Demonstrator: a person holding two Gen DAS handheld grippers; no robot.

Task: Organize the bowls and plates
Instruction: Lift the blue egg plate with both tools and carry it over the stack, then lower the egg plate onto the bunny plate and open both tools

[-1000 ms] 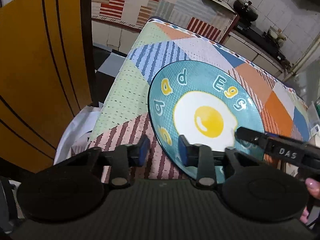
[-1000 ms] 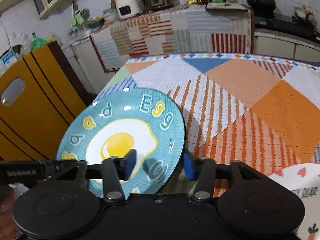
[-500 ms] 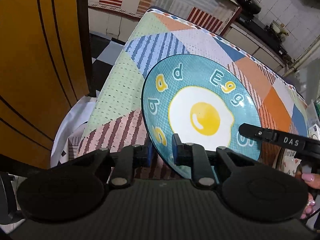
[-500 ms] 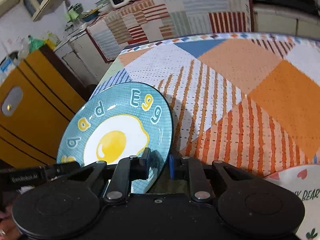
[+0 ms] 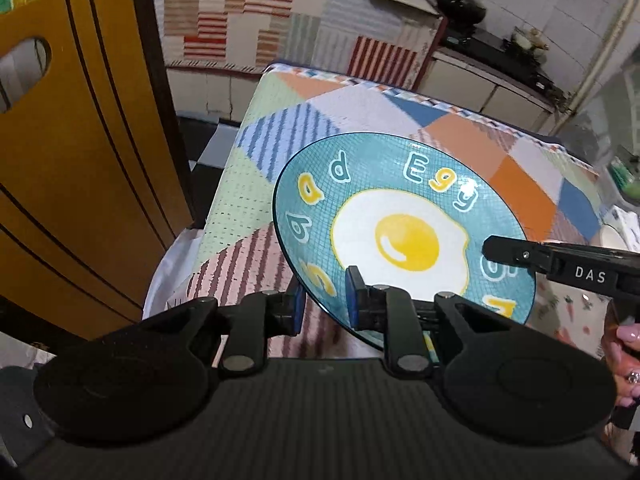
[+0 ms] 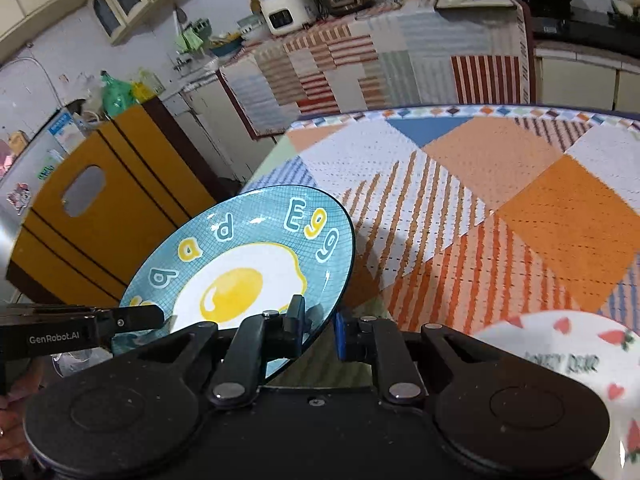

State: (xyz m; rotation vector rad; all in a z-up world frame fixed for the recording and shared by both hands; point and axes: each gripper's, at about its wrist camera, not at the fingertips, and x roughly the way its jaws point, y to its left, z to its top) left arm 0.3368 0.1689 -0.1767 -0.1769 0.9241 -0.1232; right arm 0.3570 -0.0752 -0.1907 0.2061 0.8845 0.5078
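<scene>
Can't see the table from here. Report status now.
Left gripper and right gripper both shut on egg plate, opposite rims. Plate tilted above the tablecloth. White plate near right; path otherwise unblocked.

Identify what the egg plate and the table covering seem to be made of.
Egg plate: likely glazed ceramic, possibly melamine; glossy highlights on the yolk and a thin hard rim. Table covering: looks like printed vinyl or coated cloth; flat patchwork print, draping over the edge.

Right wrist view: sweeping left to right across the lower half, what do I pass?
Left gripper's finger → egg plate → right gripper pinching its rim → striped orange patch of the tablecloth → white strawberry-print plate.
</scene>
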